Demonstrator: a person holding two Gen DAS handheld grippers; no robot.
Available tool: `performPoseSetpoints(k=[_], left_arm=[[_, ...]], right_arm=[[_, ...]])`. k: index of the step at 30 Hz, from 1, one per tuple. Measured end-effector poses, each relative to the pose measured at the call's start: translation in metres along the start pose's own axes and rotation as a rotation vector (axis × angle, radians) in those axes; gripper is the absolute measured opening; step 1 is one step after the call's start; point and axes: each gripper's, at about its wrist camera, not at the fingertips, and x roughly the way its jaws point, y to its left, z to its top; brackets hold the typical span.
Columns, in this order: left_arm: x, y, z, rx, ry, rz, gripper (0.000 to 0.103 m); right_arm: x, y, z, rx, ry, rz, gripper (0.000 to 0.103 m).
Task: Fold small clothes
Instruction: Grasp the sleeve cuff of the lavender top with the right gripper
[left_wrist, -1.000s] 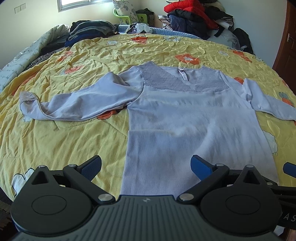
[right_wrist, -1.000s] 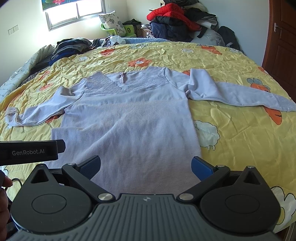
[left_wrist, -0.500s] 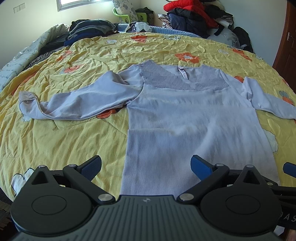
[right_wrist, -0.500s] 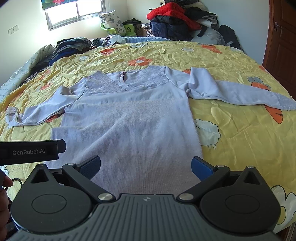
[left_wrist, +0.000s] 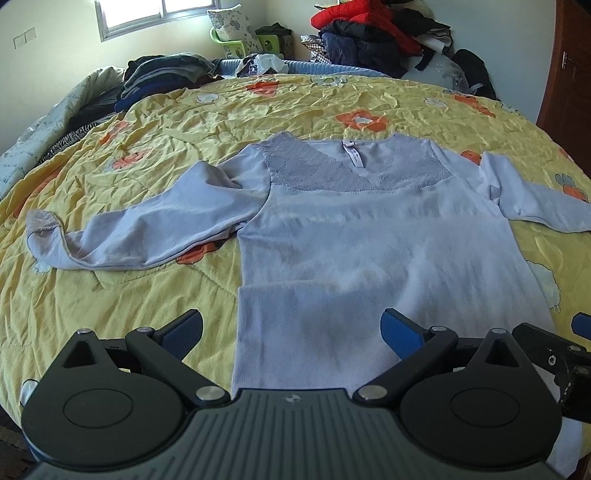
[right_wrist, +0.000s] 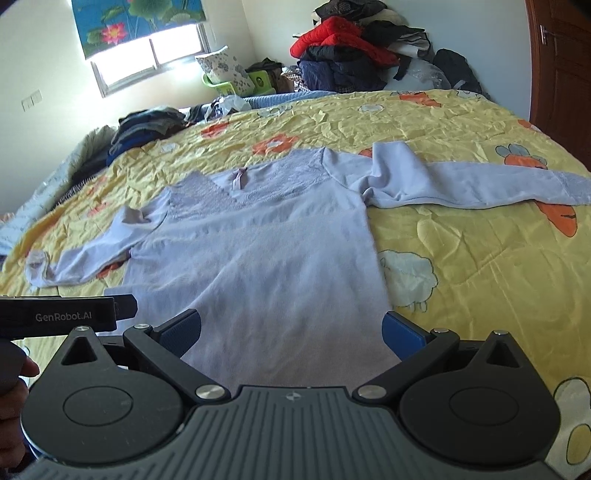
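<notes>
A pale lavender long-sleeved top (left_wrist: 369, 251) (right_wrist: 258, 258) lies flat on the yellow flowered quilt (left_wrist: 295, 107) (right_wrist: 480, 258), neck away from me and both sleeves spread sideways. Its left sleeve (left_wrist: 147, 229) bends toward the bed's left side. The right sleeve (right_wrist: 461, 184) stretches out to the right. My left gripper (left_wrist: 291, 328) hovers open over the hem's left part, holding nothing. My right gripper (right_wrist: 291, 328) is open above the hem's right part, also holding nothing. In the right wrist view the left tool's body (right_wrist: 62, 317) shows at the left edge.
Folded dark clothes (left_wrist: 162, 74) (right_wrist: 147, 125) sit at the bed's far left. A heap of red and dark jackets (left_wrist: 369, 33) (right_wrist: 351, 48) rises at the far end. A wooden door (right_wrist: 561, 55) stands to the right. A hand (right_wrist: 14, 376) shows at the lower left.
Both views have tipped upward a little and the right wrist view has rolled, so more wall and window show. The top lies as before, and both grippers stay open.
</notes>
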Motion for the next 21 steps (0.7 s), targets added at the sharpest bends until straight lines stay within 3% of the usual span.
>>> performPoseSetpoints(k=[8,17,21], left_arm=[[0.017,-0.025,0.026,0.019,-0.034,-0.052,0.103],[0.029,-0.043,0.032,0.043,-0.046,-0.061,0.103],[0.033,-0.047,0.031,0.068,-0.042,-0.056,0.103]], right_arm=[[0.012,-0.088,0.023,0.149,-0.117,-0.033,0.103],[0.028,-0.234,0.047,0.486,-0.239,-0.104,0.103],[0.04,-0.28,0.045,0.62,-0.312,-0.066,0.103]])
